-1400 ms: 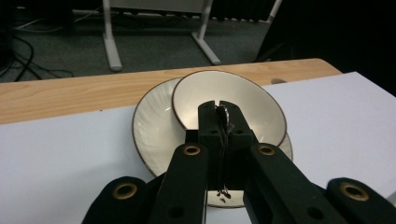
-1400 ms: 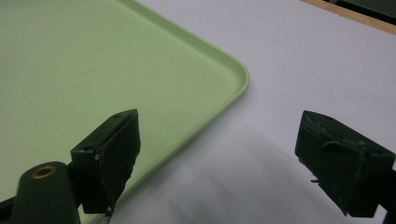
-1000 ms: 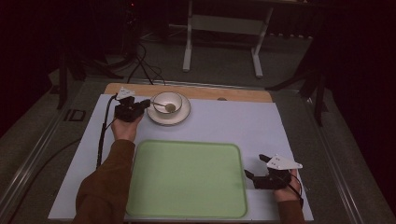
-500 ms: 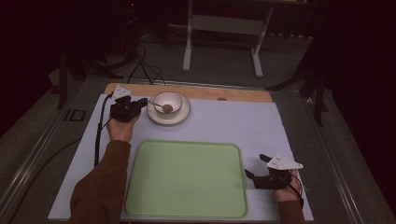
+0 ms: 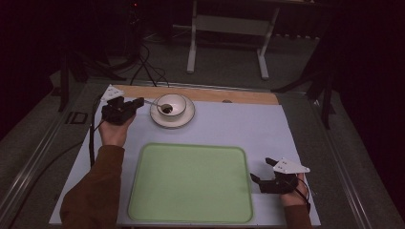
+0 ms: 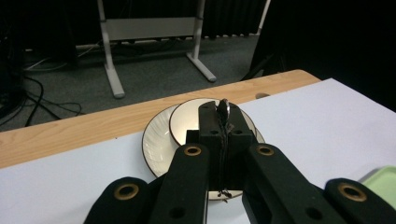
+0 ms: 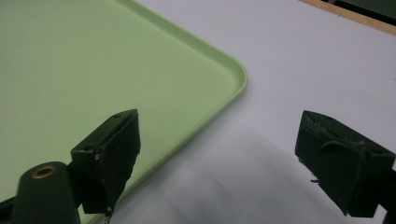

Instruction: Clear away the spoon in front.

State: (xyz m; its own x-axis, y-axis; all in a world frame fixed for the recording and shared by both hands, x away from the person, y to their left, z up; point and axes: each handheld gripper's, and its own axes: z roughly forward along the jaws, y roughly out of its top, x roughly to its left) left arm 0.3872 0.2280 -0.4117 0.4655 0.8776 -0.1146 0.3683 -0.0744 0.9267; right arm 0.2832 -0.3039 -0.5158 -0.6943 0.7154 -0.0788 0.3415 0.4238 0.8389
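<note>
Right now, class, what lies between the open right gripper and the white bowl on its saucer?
In the high view, the pale green plastic tray's far right corner and bare white table cover separate right gripper from bowl.

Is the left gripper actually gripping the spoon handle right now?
Touching. In the left gripper view the left gripper has its jaws shut together on the spoon, whose metal handle end pokes out between the tips, above the bowl.

Overhead view, two close claw-mounted views
</note>
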